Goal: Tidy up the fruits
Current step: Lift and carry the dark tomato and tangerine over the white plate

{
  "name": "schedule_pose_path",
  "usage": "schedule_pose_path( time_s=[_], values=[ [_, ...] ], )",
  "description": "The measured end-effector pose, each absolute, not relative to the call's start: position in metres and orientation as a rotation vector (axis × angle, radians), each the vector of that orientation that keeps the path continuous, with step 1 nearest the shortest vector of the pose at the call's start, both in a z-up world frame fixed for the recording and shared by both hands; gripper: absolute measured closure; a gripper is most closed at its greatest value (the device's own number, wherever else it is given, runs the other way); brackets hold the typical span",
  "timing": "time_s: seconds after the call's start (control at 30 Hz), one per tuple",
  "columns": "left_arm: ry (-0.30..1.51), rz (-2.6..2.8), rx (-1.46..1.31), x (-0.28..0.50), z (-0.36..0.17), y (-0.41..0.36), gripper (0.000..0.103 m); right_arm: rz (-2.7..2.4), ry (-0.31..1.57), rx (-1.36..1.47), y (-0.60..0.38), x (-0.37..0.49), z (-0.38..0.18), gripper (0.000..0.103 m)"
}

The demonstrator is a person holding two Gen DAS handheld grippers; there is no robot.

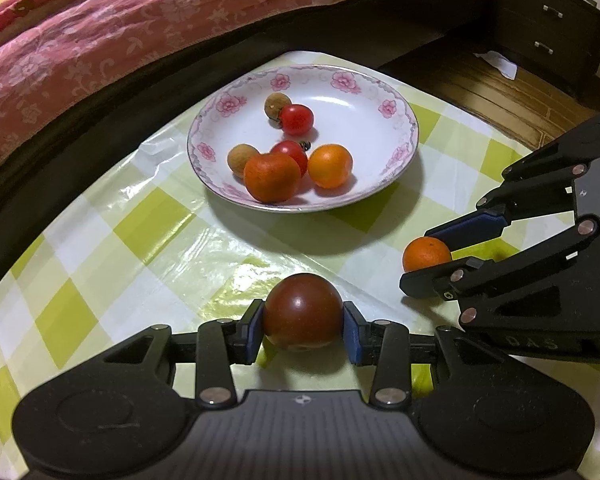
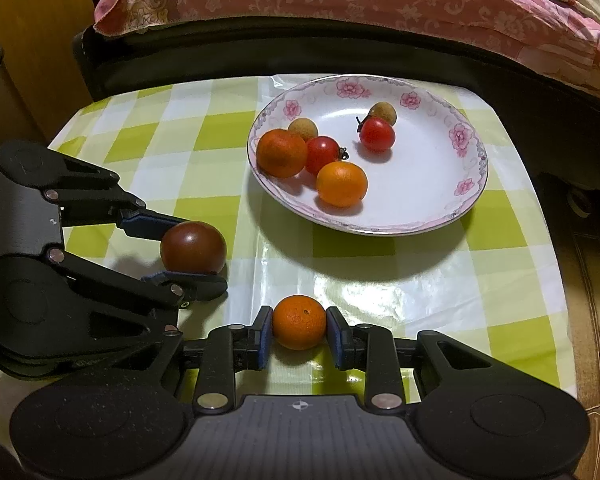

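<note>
Left gripper [image 1: 303, 322]: nearest the lens, blue pads pressed on both sides of a dark brownish-red tomato [image 1: 302, 312], low over the desk [image 1: 100, 248]; whether the tomato rests on the cloth or is just lifted, I cannot tell.
Right gripper [image 2: 299, 328]: pinching a small mandarin [image 2: 299, 322], also short of the plate.
Plate [image 1: 396, 168]: floral-rimmed, toward the far edge of the desk next to the bed [image 1: 120, 28]; it holds two mandarins, two cherry tomatoes and two brown longans.
Done: six fruits gathered in the plate.
Left: by my reading, only the two held fruits remain outside; both need carrying forward and releasing into the plate's bare part.
</note>
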State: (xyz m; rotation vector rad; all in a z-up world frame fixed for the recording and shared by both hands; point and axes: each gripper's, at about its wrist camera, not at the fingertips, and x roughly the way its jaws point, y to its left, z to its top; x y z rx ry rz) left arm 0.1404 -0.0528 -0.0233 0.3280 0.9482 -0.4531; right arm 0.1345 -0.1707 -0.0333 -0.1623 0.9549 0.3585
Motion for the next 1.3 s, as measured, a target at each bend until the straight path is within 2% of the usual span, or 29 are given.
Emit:
schedule_pose_path(
  time_s=[1.3],
  values=[
    [0.842, -0.394, 0.306, 0.165, 0.006, -0.060, 0.057, 0.286, 0.841, -0.118, -0.179, 0.142, -0.008, 0.078]
  ],
)
